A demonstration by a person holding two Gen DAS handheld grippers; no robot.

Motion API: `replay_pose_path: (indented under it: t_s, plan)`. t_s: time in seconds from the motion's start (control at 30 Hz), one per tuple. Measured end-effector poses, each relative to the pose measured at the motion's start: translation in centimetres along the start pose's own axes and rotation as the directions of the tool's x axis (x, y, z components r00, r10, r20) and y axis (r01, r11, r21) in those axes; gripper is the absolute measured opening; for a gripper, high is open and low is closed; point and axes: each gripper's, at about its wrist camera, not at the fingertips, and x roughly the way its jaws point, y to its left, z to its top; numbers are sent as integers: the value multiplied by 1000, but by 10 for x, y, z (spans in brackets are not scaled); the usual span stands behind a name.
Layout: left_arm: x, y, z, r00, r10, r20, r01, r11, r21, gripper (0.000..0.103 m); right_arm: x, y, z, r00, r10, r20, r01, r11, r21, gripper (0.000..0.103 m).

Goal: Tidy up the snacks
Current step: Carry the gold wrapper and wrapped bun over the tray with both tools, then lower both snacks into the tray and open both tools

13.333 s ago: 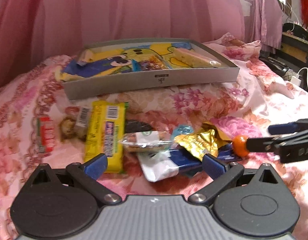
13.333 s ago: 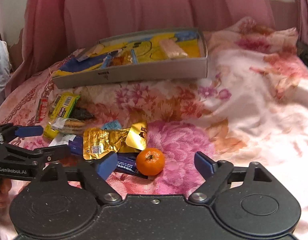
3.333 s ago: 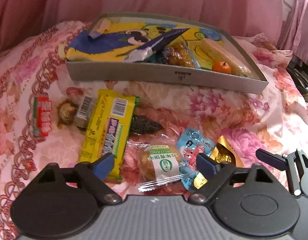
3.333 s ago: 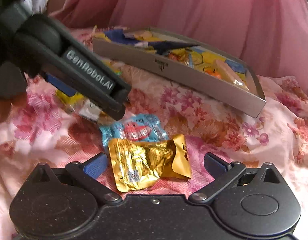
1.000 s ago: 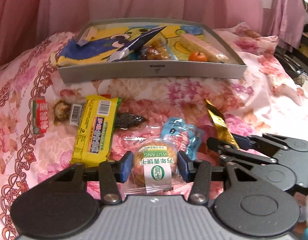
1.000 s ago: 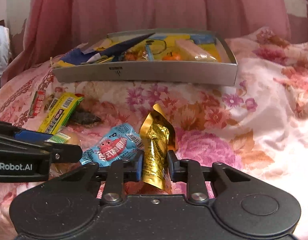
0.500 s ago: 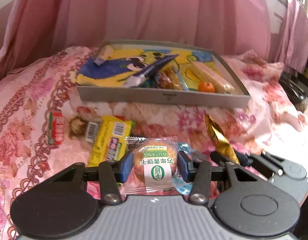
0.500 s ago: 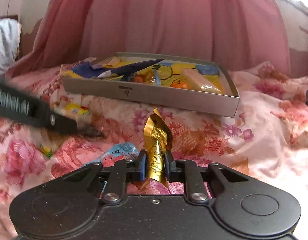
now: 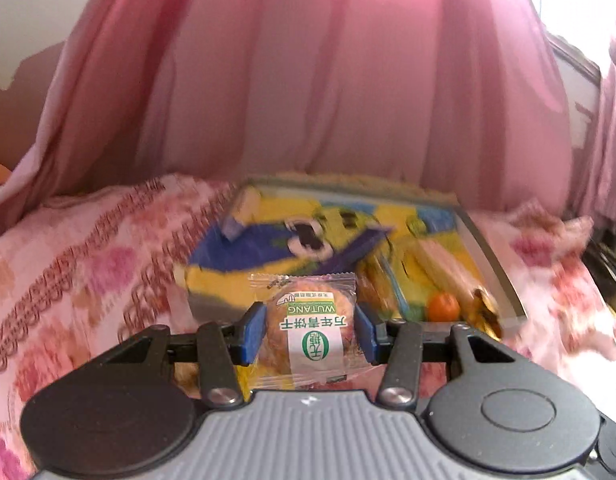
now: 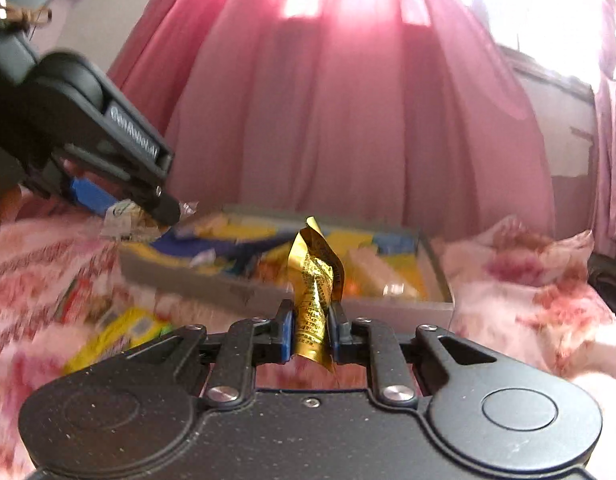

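Observation:
My left gripper is shut on a clear-wrapped round pastry with a green and white label, held in the air in front of the grey box. Inside the box lie a blue and yellow cartoon packet, a small orange and a long pale bar. My right gripper is shut on a crumpled gold foil packet, lifted before the same grey box. In the right wrist view the left gripper hovers at upper left with the pastry's wrapper showing.
A floral pink bedspread covers the surface. A yellow packet and a red and green packet lie on it left of the box. Pink curtains hang behind. Both views are blurred by motion.
Both grippers have risen and moved toward the box, each carrying its snack. The loose snacks on the bedspread have dropped out of the left wrist view.

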Motion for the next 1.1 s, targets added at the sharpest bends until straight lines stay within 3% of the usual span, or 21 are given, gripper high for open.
replay_pose_path:
  t_s: [0.17, 0.33, 0.7, 1.1]
  plan:
    - [30, 5, 22, 998, 47, 37, -46, 999, -28, 52, 25, -1, 18, 997, -8, 76, 6, 999, 35, 19]
    - [65, 12, 35, 993, 96, 62, -93, 995, -41, 52, 63, -1, 22, 997, -8, 80, 4, 998, 56, 19]
    - [119, 20, 20, 992, 128, 15, -127, 990, -55, 52, 108, 6, 18, 1000, 10, 20, -11, 998, 55, 20]
    - [133, 18, 14, 990, 138, -32, -140, 988, -62, 52, 126, -2, 16, 997, 35, -68, -32, 998, 53, 26]
